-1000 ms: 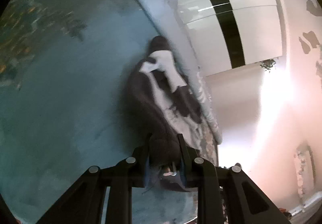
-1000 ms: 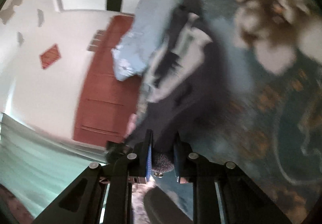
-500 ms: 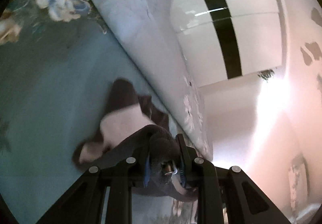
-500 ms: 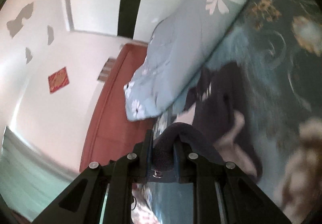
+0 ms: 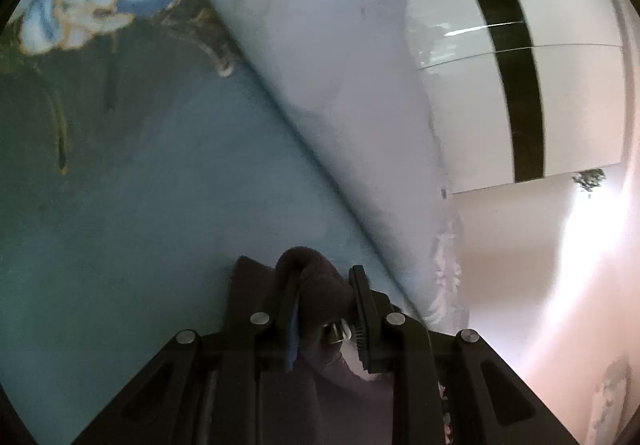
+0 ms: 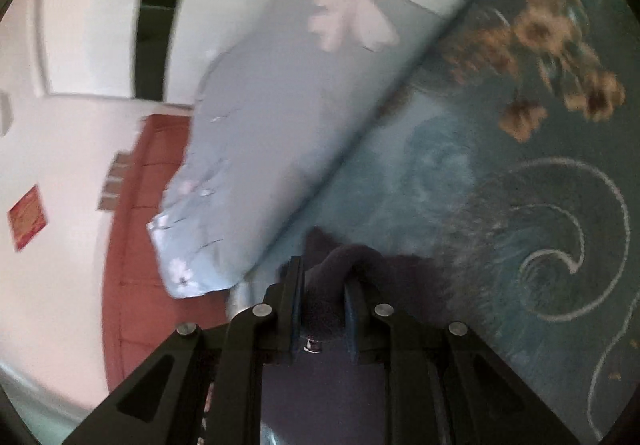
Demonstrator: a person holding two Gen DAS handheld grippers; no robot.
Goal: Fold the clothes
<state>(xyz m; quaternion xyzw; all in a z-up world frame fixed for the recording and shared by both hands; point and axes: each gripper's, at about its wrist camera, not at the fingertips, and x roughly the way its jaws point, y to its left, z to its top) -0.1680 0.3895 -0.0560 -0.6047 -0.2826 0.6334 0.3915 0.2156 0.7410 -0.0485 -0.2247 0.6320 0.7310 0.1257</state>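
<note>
A dark grey garment with white patches (image 5: 316, 277) is bunched between the jaws of my left gripper (image 5: 322, 287), which is shut on it; most of the cloth hangs below the fingers, out of sight. In the right wrist view the same dark garment (image 6: 332, 269) bulges between the pads of my right gripper (image 6: 322, 285), also shut on it, and spreads a little onto the bed to the right. Both grippers hover low over the teal bedspread (image 5: 140, 205), close to the long pillow.
A pale blue pillow with white daisies (image 5: 340, 65) (image 6: 272, 117) lies along the bed's far edge. Behind it stand a white wall with a black stripe (image 5: 512, 57) and a reddish wooden headboard (image 6: 140, 245). Floral patterns cover the bedspread (image 6: 540, 205).
Both grippers have carried the garment's edge toward the pillow. The dark-and-white cloth that lay stretched ahead now sits almost wholly under and behind the fingers. The pillow looms much larger.
</note>
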